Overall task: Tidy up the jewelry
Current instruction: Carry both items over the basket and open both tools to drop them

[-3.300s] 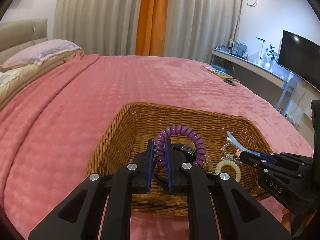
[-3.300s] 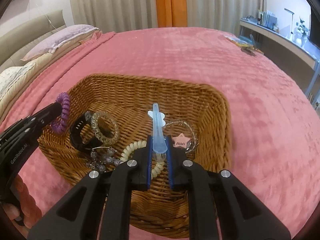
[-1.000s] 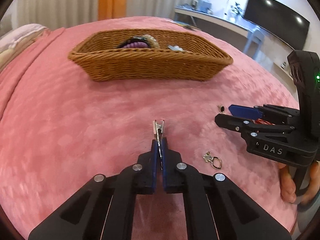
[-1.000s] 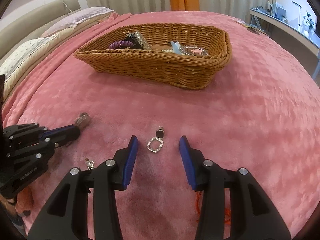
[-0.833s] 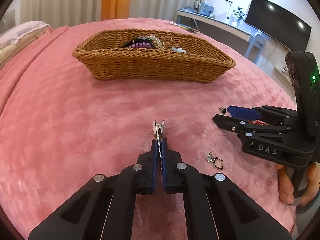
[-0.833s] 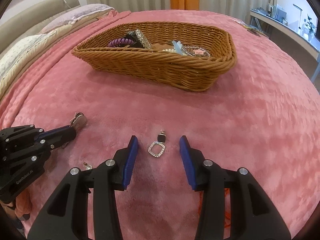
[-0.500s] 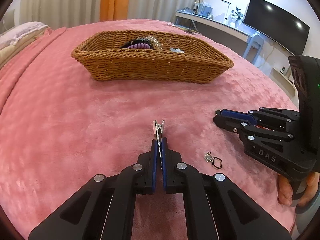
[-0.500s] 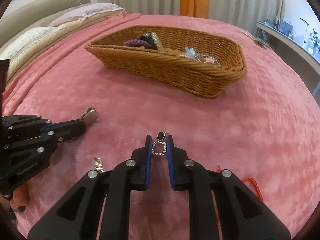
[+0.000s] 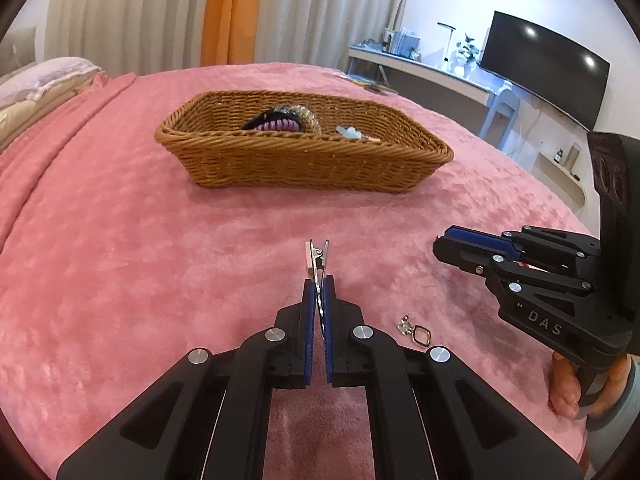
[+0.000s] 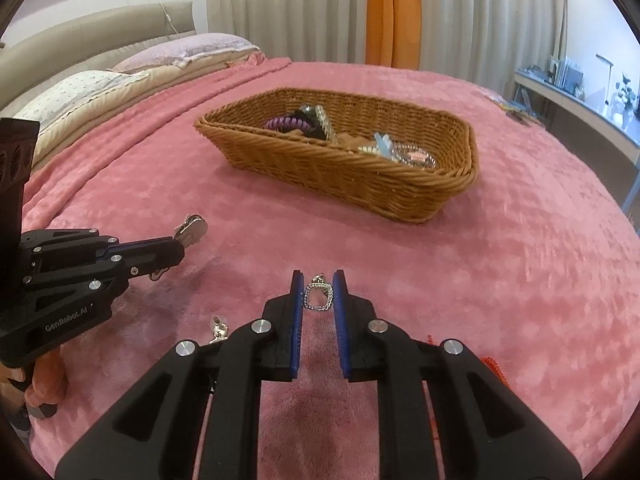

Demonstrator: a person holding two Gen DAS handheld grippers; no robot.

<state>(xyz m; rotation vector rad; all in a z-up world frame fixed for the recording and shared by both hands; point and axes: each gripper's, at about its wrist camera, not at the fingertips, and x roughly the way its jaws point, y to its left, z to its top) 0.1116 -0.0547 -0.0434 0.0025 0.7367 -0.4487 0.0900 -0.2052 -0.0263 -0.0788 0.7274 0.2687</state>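
Left wrist view: my left tongs (image 9: 319, 286) grip a metal hair clip (image 9: 317, 258); my right tongs (image 10: 318, 292) pinch a square pendant (image 10: 319, 297) over the pink bed (image 10: 520, 248).

A golden-brown woven wicker basket (image 10: 348, 168) sits ahead of both tools on the rose-pink plush bed cover (image 10: 520, 260), holding a purple coiled band (image 10: 286, 123). The left black tool with blue pads (image 9: 319, 280) pinches a silver metal clip (image 9: 317, 258); the right black tool with blue pads (image 10: 319, 280) frames a sparkly silver square pendant (image 10: 319, 296).

Right gripper (image 10: 316, 294) fingers (image 10: 297, 300) clamp a square pendant (image 10: 319, 297) — wicker basket (image 10: 340, 172) beyond.
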